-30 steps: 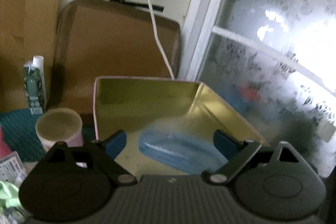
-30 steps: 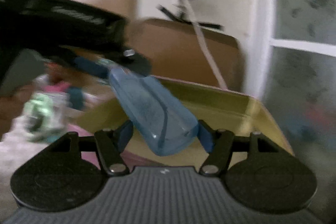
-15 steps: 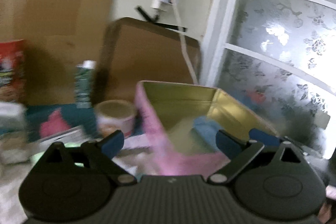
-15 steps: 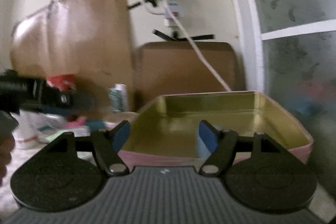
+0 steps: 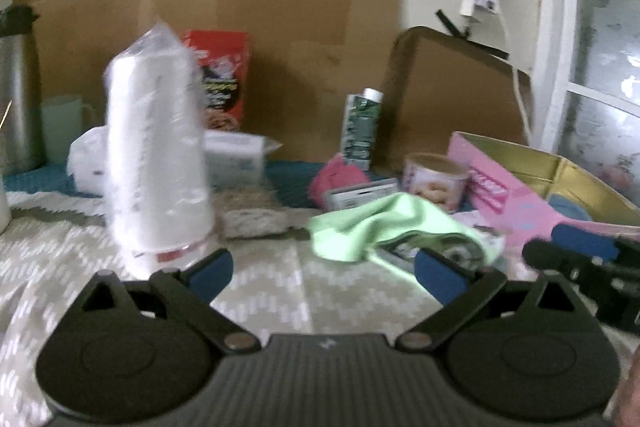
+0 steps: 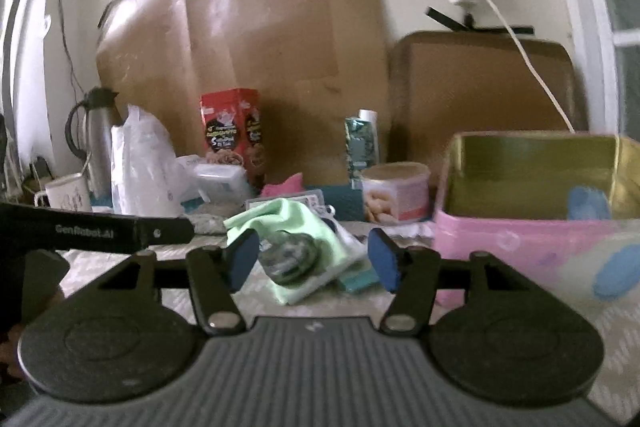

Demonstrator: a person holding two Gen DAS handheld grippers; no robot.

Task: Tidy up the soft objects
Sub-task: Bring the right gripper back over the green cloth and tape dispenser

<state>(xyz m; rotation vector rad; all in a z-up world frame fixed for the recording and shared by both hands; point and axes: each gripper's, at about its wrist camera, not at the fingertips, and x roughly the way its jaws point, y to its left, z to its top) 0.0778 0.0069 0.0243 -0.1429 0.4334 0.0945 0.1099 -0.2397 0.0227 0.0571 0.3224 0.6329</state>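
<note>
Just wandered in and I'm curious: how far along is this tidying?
Done: one blue soft item lies inside the pink tin. In hand: nothing; the left gripper and right gripper are both open. Left: the green cloth and a pink soft item remain on the table.

I see right gripper (image 6: pixel 313 261) jaws spread, empty | green cloth (image 6: pixel 296 223) ahead on patterned mat (image 6: pixel 260 297), dark round item (image 6: pixel 289 258) on it | pink tin (image 6: pixel 520 243) right, blue soft object (image 6: pixel 588 203) inside.
</note>
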